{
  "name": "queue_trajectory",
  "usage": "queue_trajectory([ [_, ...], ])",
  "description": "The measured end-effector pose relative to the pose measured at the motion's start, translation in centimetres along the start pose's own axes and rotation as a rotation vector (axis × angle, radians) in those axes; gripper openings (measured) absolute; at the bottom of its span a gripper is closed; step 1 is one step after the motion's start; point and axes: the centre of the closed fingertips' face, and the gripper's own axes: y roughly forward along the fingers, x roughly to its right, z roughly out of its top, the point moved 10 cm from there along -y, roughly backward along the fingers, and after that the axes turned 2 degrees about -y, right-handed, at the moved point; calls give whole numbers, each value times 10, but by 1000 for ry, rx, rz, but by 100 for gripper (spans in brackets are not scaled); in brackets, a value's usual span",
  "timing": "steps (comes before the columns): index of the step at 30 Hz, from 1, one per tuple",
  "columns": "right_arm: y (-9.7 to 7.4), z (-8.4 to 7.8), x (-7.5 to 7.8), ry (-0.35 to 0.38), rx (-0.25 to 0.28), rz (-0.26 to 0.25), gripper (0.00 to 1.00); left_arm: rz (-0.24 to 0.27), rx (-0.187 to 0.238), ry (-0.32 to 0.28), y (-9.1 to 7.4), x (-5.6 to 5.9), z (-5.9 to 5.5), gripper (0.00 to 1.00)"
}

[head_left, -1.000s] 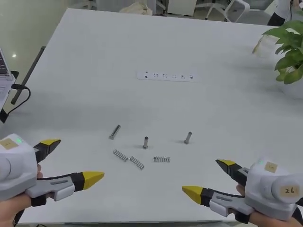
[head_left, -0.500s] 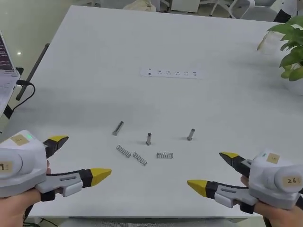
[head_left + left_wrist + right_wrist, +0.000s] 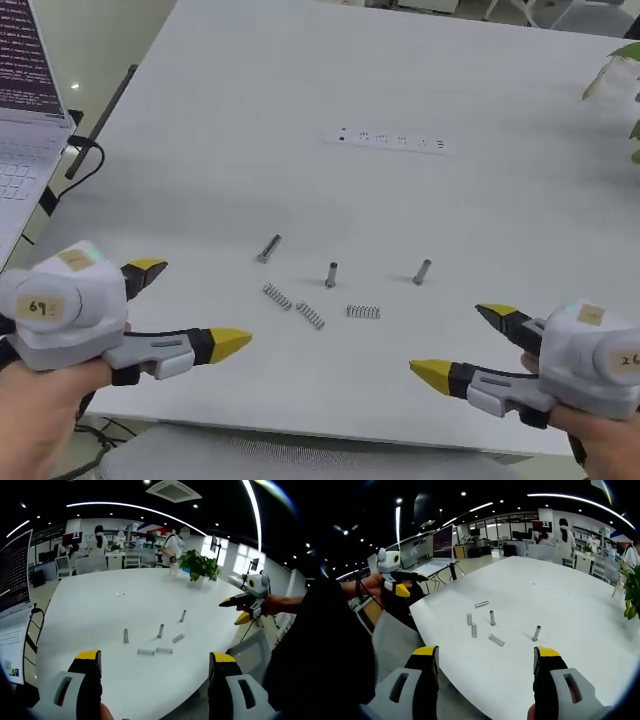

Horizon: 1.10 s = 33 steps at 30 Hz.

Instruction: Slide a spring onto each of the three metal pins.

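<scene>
At lower left the left gripper [image 3: 190,304] hovers empty, jaws wide. Mid-frame on the table [image 3: 250,120] stand three pins in a row: the left pin [image 3: 269,249] seemingly lying flat, the middle pin [image 3: 331,274] and right pin [image 3: 422,271] upright. The springs [image 3: 310,315] lie just below them. At lower right the right gripper [image 3: 463,342] gapes, empty. Best to pinch a spring near one end, leaving its bore clear.

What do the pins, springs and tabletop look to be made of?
Pins: likely steel, grey with a dull sheen. Springs: thin greyish metal wire, coils visible. Tabletop: smooth matte white, probably laminate; cannot tell for sure.
</scene>
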Motion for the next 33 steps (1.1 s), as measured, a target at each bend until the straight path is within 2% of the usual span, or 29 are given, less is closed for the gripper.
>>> queue_trajectory([
  [10,5,1,1,-20,-16,24,76,-3,5,7,8,-3,3,86],
  [20,11,0,0,-18,-28,32,75,-17,-3,4,17,-7,0,86],
  [25,13,0,1,-15,-34,32,75,-25,-8,10,24,-11,3,85],
  [33,16,3,3,-6,-32,26,75,-44,-19,6,45,-21,12,84],
])
